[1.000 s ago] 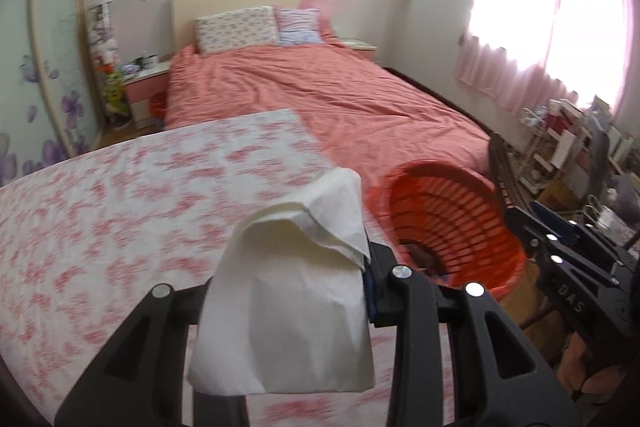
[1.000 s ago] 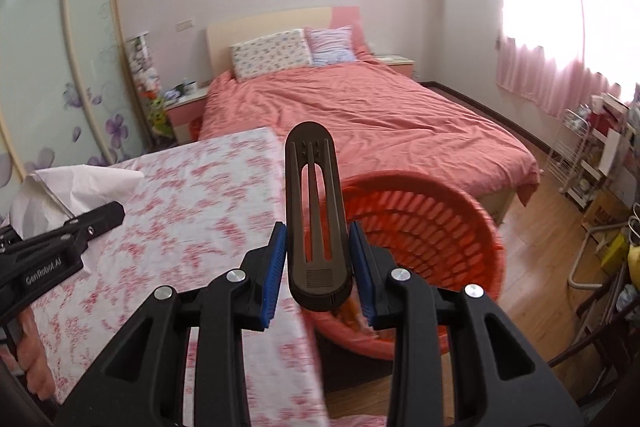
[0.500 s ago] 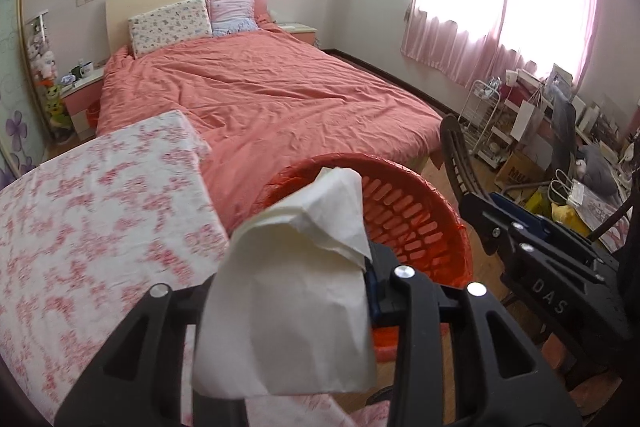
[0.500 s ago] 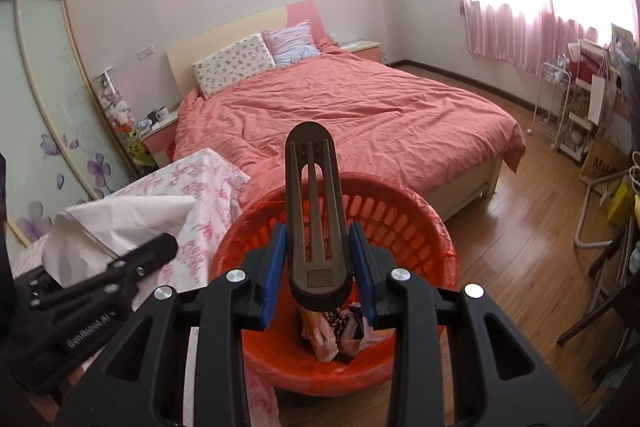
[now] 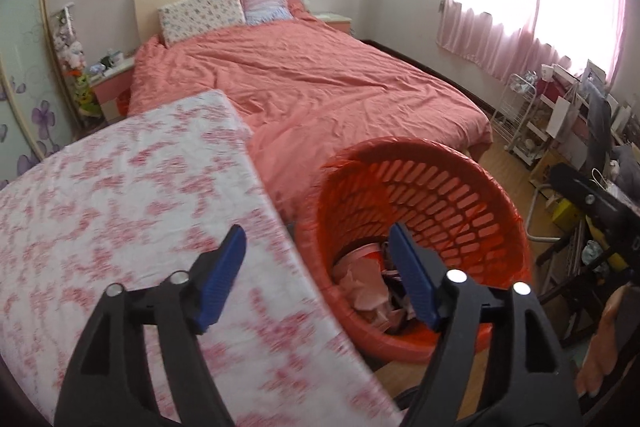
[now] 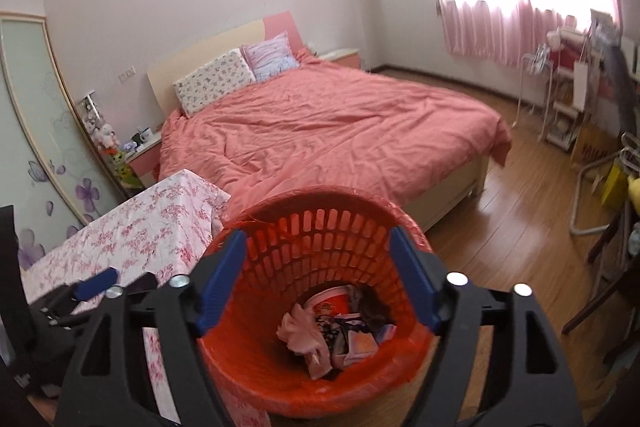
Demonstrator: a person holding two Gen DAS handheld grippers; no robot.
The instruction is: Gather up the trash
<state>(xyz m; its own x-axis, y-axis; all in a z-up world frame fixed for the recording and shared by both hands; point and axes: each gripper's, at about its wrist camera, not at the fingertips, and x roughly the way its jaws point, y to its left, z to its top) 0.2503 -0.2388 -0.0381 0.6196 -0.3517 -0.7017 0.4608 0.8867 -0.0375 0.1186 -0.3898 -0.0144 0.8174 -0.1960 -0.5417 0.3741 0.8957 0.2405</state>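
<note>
Hidden or cut off: the basket [image 6: 320,379] bottom is only partly visible; the left wrist view loses its near wall behind the right-hand finger [image 5: 416,291], and the table edge covers its lower left side.
Hard to make out: the trash [image 6: 336,331] in the basket is a jumble; a crumpled pinkish paper wad, a red-and-white printed wrapper and some dark pieces show, but single items cannot be told apart. The near tablecloth in the left wrist view is blurred.
Left gripper [image 5: 320,279]: jaws have just been opening and stand spread wide, nothing between the blue pads; lower centre of its own frame, straddling the table edge and the basket's left rim. It also shows at the lower left of the right wrist view [image 6: 92,287], partly cut off.
Right gripper [image 6: 318,279]: jaws have just been opening, spread wide and empty, framing the basket mouth at lower centre.
Trash place: on the basket floor, lower centre of the right wrist view.
Trash direction: a loose heap, with no long axis to be told.
Basket: orange-red, slotted wall, mouth up, on the wooden floor [image 6: 520,227] just beside the table with floral cloth [image 5: 120,207].
Background: bed with coral cover [image 6: 328,131], upper centre.
Person: part of a hand [image 5: 604,343] at the lower right edge of the left wrist view.
</note>
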